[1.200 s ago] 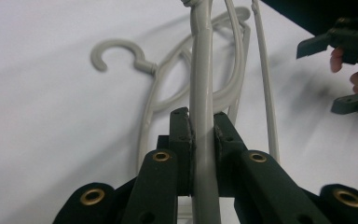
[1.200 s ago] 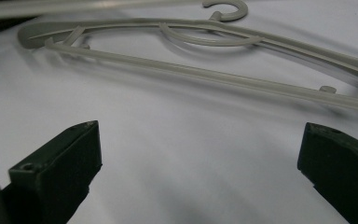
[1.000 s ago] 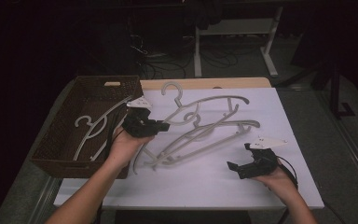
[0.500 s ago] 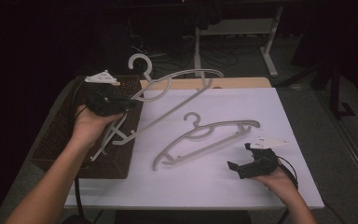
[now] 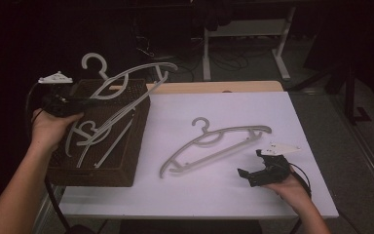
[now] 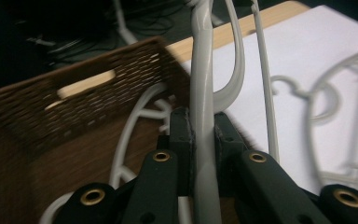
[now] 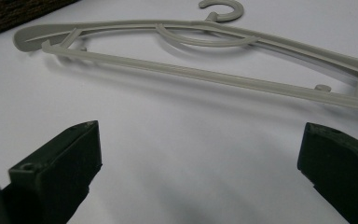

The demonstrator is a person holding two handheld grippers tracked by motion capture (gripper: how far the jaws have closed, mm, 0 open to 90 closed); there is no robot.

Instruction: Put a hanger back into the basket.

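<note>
Moved: left gripper point(image 5: 80, 102) has carried its hanger point(image 5: 126, 80) from the counter point(image 5: 214, 190) over the basket point(image 5: 136, 141).
Left gripper: clamped on that hanger.
Right gripper point(image 5: 253, 173): wide open, empty, right of the basket.

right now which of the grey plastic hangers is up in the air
The grey plastic hanger clamped in the left gripper, held above the brown wicker basket. Another hanger lies inside the basket; a third lies flat on the white table.
</note>
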